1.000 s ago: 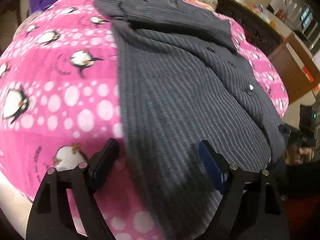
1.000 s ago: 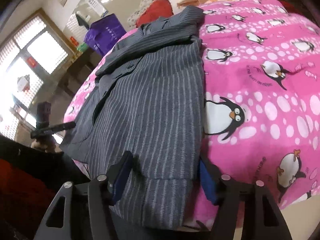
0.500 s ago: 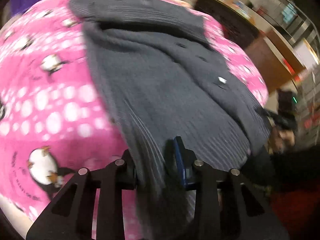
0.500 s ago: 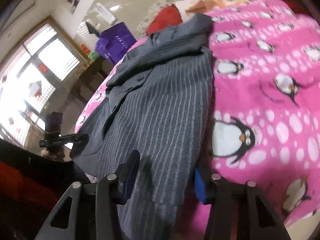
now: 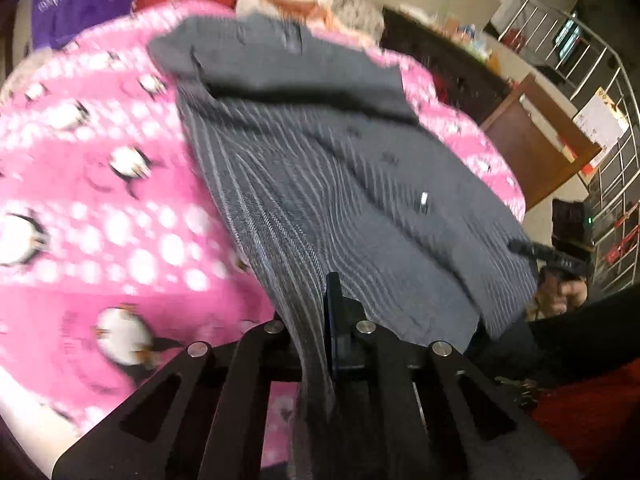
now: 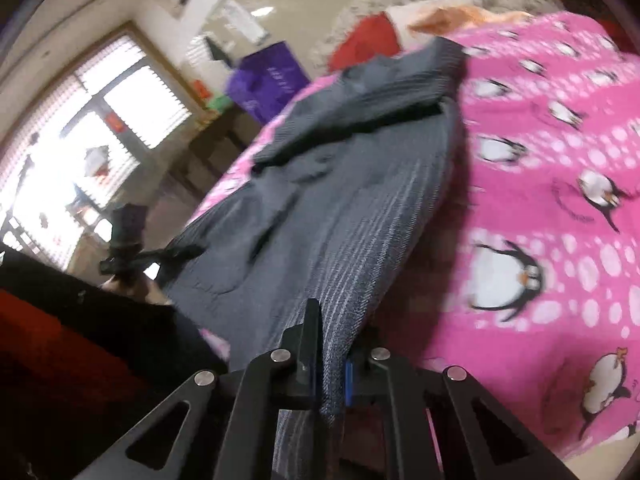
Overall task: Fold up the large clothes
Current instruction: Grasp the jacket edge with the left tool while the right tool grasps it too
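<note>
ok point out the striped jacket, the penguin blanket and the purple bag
striped jacket [image 5: 320,200], left wrist view, middle of the front panel
penguin blanket [image 6: 560,208], right wrist view, bare pink area
purple bag [image 6: 268,80], right wrist view, its front face

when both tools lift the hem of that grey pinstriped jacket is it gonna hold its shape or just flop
Likely flop. The grey pinstriped jacket bunches into ridges where the left tool pinches it, and drapes from the right tool in a soft sag. Its folded sleeve may slide as the hem rises. On the fleecy pink penguin blanket it probably drags rather than glides.
</note>
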{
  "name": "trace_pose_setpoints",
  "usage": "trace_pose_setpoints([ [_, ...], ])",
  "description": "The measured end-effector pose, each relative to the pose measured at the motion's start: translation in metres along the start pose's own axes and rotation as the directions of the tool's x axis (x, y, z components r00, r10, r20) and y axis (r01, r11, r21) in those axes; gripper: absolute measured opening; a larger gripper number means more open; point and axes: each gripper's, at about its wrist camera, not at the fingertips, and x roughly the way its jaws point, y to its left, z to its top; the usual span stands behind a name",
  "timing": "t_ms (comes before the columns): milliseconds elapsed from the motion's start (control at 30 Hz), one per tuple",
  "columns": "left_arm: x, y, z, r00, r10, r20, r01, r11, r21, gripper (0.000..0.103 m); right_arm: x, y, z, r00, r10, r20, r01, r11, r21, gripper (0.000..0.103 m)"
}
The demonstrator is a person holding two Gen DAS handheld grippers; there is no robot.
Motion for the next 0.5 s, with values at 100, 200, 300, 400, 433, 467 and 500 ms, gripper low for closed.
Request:
trace_pose_setpoints([
  [100, -0.031, 0.007, -0.001, 0.998, -0.013, 0.054, 0.014, 1.000, -0.008, 0.004, -0.004, 0.022, -0.003, 0.998, 0.054, -0.020, -0.055, 0.998, -0.037, 0.008],
  [200, -0.057, 0.012, -0.008, 0.996, -0.050, 0.070, 0.052, 0.998, -0.019, 0.004, -0.015, 0.041, -0.011, 0.994, 0.102, -0.034, -0.104, 0.992, -0.069, 0.008],
  [300, -0.077, 0.003, -0.018, 0.990, -0.130, 0.062, 0.130, 0.992, -0.001, 0.004, -0.037, 0.057, -0.016, 0.990, 0.142, -0.009, -0.143, 0.986, -0.084, 0.008],
  [400, -0.088, -0.002, -0.020, 0.979, -0.189, 0.074, 0.190, 0.982, -0.016, 0.004, -0.070, 0.059, -0.010, 0.985, 0.150, 0.080, -0.145, 0.987, -0.066, 0.008],
  [433, -0.087, -0.006, -0.015, 0.976, -0.198, 0.089, 0.201, 0.979, -0.020, 0.004, -0.077, 0.057, -0.007, 0.984, 0.146, 0.104, -0.140, 0.988, -0.060, 0.008],
  [467, -0.087, -0.007, -0.009, 0.971, -0.209, 0.116, 0.214, 0.976, -0.033, 0.004, -0.085, 0.052, -0.001, 0.980, 0.140, 0.140, -0.135, 0.990, -0.050, 0.008],
  [500, -0.088, -0.006, -0.003, 0.964, -0.222, 0.145, 0.231, 0.972, -0.045, 0.004, -0.090, 0.047, 0.006, 0.976, 0.132, 0.175, -0.127, 0.991, -0.039, 0.008],
])
